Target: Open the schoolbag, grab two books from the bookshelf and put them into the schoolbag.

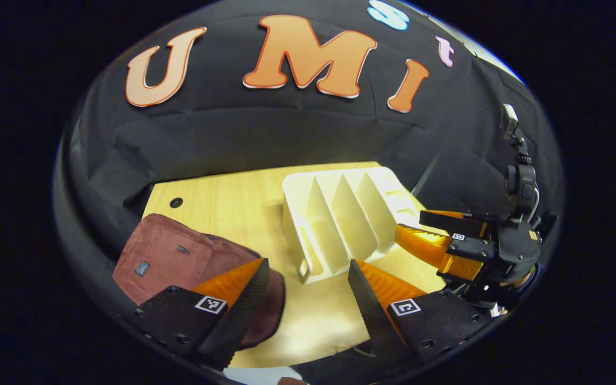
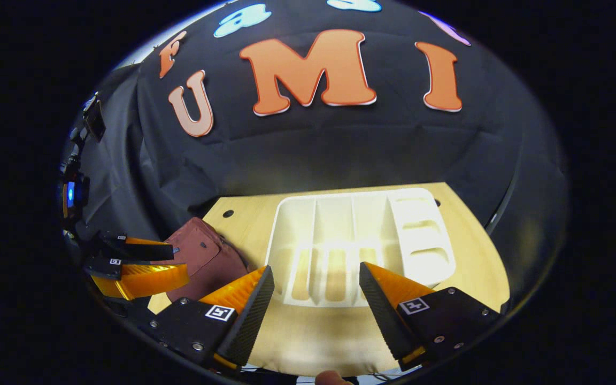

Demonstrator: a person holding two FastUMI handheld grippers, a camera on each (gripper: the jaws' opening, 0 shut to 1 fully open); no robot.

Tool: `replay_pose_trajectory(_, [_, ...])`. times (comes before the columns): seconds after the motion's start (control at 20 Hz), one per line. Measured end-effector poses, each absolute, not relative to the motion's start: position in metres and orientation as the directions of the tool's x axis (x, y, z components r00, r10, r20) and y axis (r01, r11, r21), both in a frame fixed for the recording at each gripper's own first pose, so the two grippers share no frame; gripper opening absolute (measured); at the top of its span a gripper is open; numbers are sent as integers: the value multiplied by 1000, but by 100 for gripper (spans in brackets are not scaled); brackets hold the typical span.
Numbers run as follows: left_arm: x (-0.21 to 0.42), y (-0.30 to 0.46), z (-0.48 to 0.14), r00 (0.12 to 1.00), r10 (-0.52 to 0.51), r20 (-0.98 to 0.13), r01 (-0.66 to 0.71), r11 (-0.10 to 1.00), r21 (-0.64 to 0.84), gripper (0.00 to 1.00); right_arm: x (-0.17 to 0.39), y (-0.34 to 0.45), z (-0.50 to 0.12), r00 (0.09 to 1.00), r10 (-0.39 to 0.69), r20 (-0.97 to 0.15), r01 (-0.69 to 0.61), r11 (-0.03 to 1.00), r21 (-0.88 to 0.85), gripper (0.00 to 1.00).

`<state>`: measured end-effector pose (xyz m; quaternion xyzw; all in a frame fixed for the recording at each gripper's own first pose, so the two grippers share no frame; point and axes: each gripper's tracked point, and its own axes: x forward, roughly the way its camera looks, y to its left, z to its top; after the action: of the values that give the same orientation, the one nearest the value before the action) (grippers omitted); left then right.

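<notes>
With white slotted plastic bookshelf (image 2: 359, 243) bookless at twelve o'clock and maroon fabric schoolbag (image 1: 179, 262) shut at nine, seems nearly done, left gripper (image 1: 308, 291) and right gripper (image 2: 316, 299) wide, holding nothing.

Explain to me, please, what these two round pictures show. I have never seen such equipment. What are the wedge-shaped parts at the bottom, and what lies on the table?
No robot is here: a person holds one hand-held gripper in each hand, and a small camera rides on each. The left gripper view looks along the left hand-held gripper; its two fingers are the wedges at the bottom. The right hand-held gripper shows the same way in the right gripper view. Each picture also catches the other gripper at its side. Both stand open and hold nothing. On the wooden table lies a dark red schoolbag, and beside it stands a white bookshelf with dividers. Its slots look empty; I see no books in them.
</notes>
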<state>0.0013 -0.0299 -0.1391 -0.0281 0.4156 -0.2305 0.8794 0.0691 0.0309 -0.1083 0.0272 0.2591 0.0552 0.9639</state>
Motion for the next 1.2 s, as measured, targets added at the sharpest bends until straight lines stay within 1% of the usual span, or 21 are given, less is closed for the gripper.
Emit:
replay_pose_trajectory(0.1, [-4, -46, -122, 628, -388, -674, 356, 914, -195, 98, 62, 9, -88, 878, 125, -462, -98, 992, 82, 95])
replay_pose_trajectory(0.35, [-24, -94, -70, 796, -303, -524, 277, 952, -130, 98, 43, -40, -39, 926, 109, -362, -99, 994, 46, 96])
replay_pose_trajectory(0.55, [-27, -115, -34, 892, -225, -391, 214, 974, -71, 98, 35, -66, -3, 966, 75, -247, -82, 996, -19, 95])
replay_pose_trajectory(0.65, [-30, -124, -19, 922, -202, -330, 195, 979, -52, 99, 27, -76, 9, 974, 65, -217, -73, 997, -30, 95])
replay_pose_trajectory(0.75, [-31, -131, -6, 944, -186, -271, 178, 982, -54, 97, 26, -91, 16, 980, 46, -194, -53, 998, -31, 95])
replay_pose_trajectory(0.8, [-29, -135, 0, 953, -184, -240, 174, 983, -63, 99, 23, -96, 19, 981, 38, -189, -43, 999, -25, 95])
replay_pose_trajectory(0.9, [-29, -134, 11, 967, -163, -197, 150, 986, -77, 96, 18, -106, 22, 985, 21, -171, -24, 1000, -14, 95])
replay_pose_trajectory(0.95, [-28, -138, 16, 970, -174, -167, 162, 983, -85, 97, 17, -111, 24, 987, 8, -161, -11, 1000, -17, 95])
replay_pose_trajectory(1.0, [-25, -136, 23, 979, -161, -123, 151, 985, -84, 97, 17, -113, 26, 988, -1, -152, -2, 1000, -21, 95])
replay_pose_trajectory(1.05, [-25, -136, 26, 981, -163, -110, 155, 985, -76, 94, 16, -114, 27, 989, -12, -145, 8, 1000, -22, 95])
replay_pose_trajectory(1.15, [-23, -132, 28, 985, -149, -88, 143, 987, -69, 94, 17, -114, 29, 992, -17, -125, 14, 1000, -22, 95])
replay_pose_trajectory(1.2, [-22, -134, 27, 984, -153, -86, 146, 986, -76, 94, 17, -112, 27, 993, -10, -117, 7, 1000, -25, 100])
